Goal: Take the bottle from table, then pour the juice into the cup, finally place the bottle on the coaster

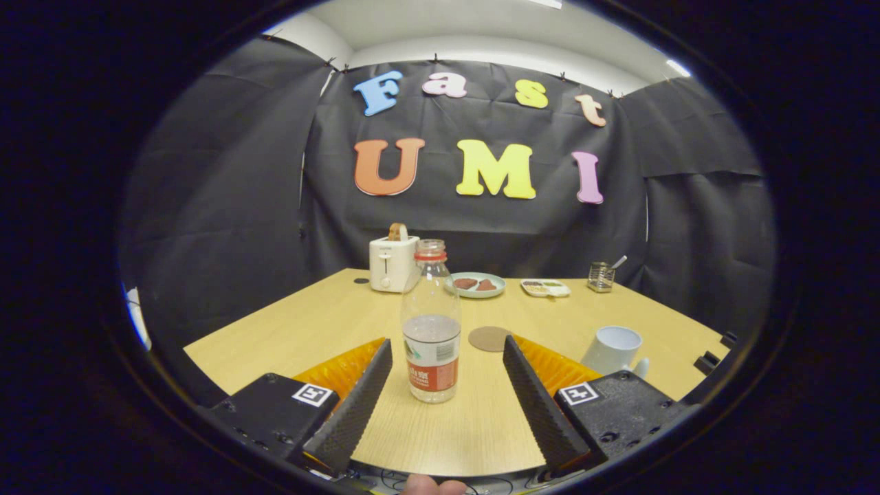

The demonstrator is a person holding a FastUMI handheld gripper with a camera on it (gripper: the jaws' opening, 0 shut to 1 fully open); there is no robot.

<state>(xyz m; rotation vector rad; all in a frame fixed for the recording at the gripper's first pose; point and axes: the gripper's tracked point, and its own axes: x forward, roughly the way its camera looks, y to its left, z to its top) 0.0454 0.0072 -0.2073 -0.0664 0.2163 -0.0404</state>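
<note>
Bottle waits between parted fingers

Bottle (431,323) stands upright on the table (289,330), cap off, partly filled with a pale liquid, and everything else can be placed from it. The gripper (447,354) is spread wide and grasps nothing; the bottle sits between its fingertips, nearer the left one, touching neither. Just beyond the bottle, toward the right finger, lies the round coaster (489,338); farther right stands the white cup (613,349). Behind the bottle are a toaster (393,263) and a plate (478,284). To take it well, I would centre the fingers on the labelled lower body, advance a little, then close evenly, keeping the open bottle vertical.
</note>
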